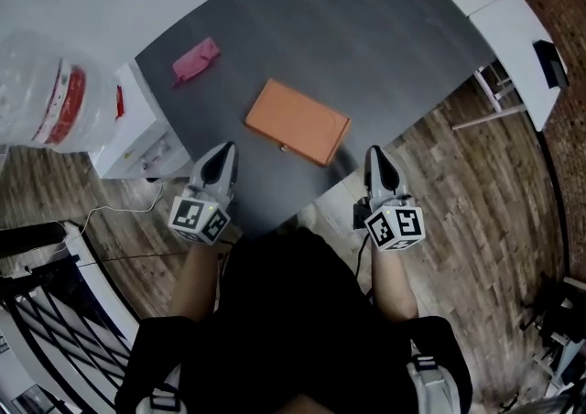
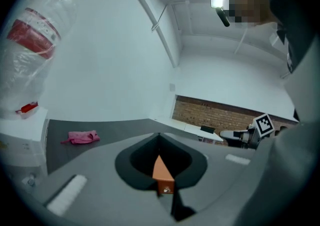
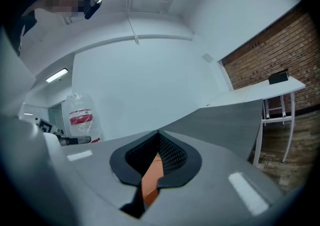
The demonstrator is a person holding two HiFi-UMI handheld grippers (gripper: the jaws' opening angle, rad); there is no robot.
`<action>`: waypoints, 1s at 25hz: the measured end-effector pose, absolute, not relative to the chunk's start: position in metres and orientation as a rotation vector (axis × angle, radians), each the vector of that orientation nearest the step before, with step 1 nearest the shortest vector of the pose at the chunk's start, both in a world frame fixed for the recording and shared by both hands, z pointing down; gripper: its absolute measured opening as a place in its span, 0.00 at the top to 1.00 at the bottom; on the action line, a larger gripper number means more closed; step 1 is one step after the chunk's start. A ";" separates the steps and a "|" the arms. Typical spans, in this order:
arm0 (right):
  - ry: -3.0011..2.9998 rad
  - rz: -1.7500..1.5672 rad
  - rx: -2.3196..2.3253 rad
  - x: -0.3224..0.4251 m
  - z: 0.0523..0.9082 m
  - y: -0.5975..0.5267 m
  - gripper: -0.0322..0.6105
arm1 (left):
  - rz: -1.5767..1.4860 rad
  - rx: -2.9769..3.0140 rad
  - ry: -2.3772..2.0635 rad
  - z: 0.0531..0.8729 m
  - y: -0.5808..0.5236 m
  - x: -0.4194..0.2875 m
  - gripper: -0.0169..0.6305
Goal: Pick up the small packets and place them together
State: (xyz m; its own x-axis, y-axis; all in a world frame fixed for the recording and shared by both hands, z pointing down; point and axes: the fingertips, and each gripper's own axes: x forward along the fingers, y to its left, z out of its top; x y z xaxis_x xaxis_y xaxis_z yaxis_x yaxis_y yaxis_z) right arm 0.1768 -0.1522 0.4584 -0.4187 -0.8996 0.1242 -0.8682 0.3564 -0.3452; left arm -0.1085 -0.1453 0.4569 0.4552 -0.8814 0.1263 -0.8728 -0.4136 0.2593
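Note:
A pink packet [image 1: 195, 59] lies at the far left of the dark grey table [image 1: 385, 46]. A flat orange case [image 1: 297, 122] with a small stud on its near edge rests mid-table. My left gripper [image 1: 222, 152] hovers at the table's near edge, left of the case, jaws shut and empty. My right gripper [image 1: 375, 156] is at the case's right, off the table's corner, also shut on nothing. In the left gripper view the shut jaws [image 2: 159, 135] frame the orange case [image 2: 161, 170], with the pink packet [image 2: 82, 137] to the left. The right gripper view shows shut jaws [image 3: 158, 133] and the case [image 3: 151, 177].
A white cabinet [image 1: 137, 142] stands against the table's left end, bearing a clear plastic bag with a red label [image 1: 50, 96]. A white desk [image 1: 513, 27] adjoins the far right. A black rack [image 1: 46, 311] is at my lower left. Wooden floor lies around.

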 end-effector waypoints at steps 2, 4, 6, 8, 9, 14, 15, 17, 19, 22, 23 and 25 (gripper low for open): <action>2.525 -0.563 -1.659 0.170 0.465 -0.155 0.95 | -0.038 2.412 -1.489 0.463 -0.151 -0.112 0.97; 2.524 -0.583 -1.689 0.163 0.473 -0.156 0.95 | -0.009 2.418 -1.467 0.470 -0.157 -0.114 0.97; 2.521 -0.618 -1.731 0.158 0.483 -0.154 0.95 | 0.038 2.436 -1.435 0.479 -0.164 -0.113 0.97; 2.521 -0.660 -1.778 0.157 0.495 -0.151 0.95 | 0.093 2.451 -1.405 0.488 -0.174 -0.111 0.97; 2.519 -0.684 -1.800 0.158 0.501 -0.151 0.95 | 0.121 2.455 -1.391 0.493 -0.179 -0.110 0.97; 2.515 -0.782 -1.870 0.156 0.527 -0.154 0.95 | 0.257 2.458 -1.331 0.517 -0.200 -0.103 0.97; 2.522 -0.785 -1.879 0.155 0.530 -0.156 0.95 | 0.276 2.456 -1.327 0.522 -0.202 -0.101 0.97; 2.542 -0.778 -1.894 0.151 0.533 -0.161 0.94 | 0.303 2.448 -1.318 0.531 -0.203 -0.096 0.97; 2.565 -0.770 -1.909 0.149 0.536 -0.168 0.92 | 0.325 2.438 -1.293 0.541 -0.200 -0.088 0.97; 2.639 -0.784 -1.936 0.146 0.549 -0.180 0.83 | 0.342 2.427 -1.226 0.553 -0.192 -0.074 0.97; 2.664 -0.803 -1.949 0.145 0.557 -0.184 0.78 | 0.346 2.423 -1.209 0.555 -0.189 -0.070 0.97; 2.689 -0.857 -1.973 0.144 0.571 -0.191 0.68 | 0.363 2.417 -1.182 0.560 -0.180 -0.061 0.97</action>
State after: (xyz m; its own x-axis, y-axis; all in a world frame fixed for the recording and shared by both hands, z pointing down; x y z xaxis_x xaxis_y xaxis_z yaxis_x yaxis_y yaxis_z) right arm 0.1440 -0.1909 0.5711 -0.3132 -0.8006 0.5108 -0.9485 0.2374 -0.2095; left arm -0.0612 -0.1797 0.5599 0.6036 -0.6852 0.4075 -0.7959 -0.5484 0.2567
